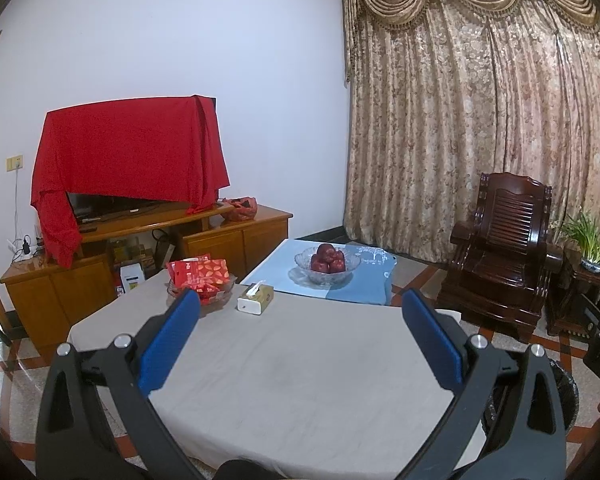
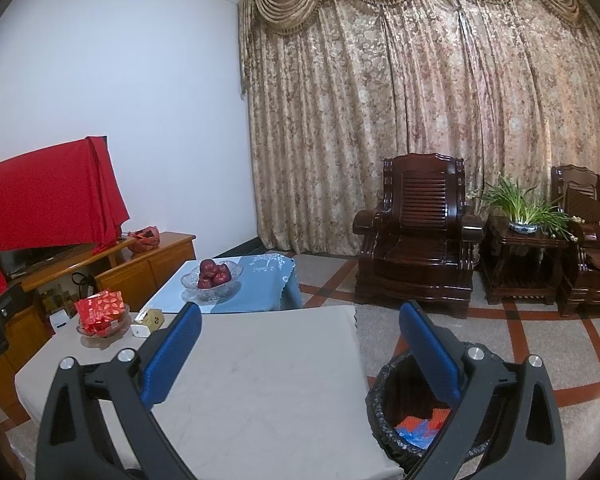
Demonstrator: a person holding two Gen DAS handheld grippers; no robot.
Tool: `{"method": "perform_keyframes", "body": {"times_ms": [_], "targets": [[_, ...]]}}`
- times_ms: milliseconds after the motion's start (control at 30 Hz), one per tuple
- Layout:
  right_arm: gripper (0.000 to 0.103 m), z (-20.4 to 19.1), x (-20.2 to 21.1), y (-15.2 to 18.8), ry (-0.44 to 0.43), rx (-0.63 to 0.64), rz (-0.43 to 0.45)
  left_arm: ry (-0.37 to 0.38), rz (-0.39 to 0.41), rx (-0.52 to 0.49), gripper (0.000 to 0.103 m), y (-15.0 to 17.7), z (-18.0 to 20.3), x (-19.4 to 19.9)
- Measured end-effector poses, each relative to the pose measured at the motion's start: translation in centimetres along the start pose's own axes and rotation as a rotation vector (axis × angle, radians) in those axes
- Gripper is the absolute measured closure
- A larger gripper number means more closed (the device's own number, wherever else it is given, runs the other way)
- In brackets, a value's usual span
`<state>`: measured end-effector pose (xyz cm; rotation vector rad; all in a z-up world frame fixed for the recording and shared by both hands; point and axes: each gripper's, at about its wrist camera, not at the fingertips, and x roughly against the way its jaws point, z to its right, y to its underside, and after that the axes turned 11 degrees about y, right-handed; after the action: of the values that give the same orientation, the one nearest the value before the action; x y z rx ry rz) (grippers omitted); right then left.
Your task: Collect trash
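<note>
Both hand-held grippers, left and right, hang spread and empty over the bare grey worktop. Trash, red and blue wrappers, lies in the lined bin at near right; probably light, crinkly, slippery, best pinched at a fold.

A counter fills the foreground. At its far left corner a dish of packets sits with a tissue box just to its right. Behind lies a lower table carrying a bowl of apples. A lined bin (some wrappers inside) stands on the floor right of the counter, armchairs beyond.
</note>
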<state>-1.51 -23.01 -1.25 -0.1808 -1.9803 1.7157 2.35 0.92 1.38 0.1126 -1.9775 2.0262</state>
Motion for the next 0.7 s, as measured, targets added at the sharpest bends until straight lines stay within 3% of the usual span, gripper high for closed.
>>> {"method": "perform_keyframes", "body": {"times_ms": [700], "targets": [[0.006, -0.08, 0.2, 0.01, -0.001, -0.001, -0.006, 0.001, -0.005, -0.001, 0.005, -0.26, 0.48, 0.08]]}}
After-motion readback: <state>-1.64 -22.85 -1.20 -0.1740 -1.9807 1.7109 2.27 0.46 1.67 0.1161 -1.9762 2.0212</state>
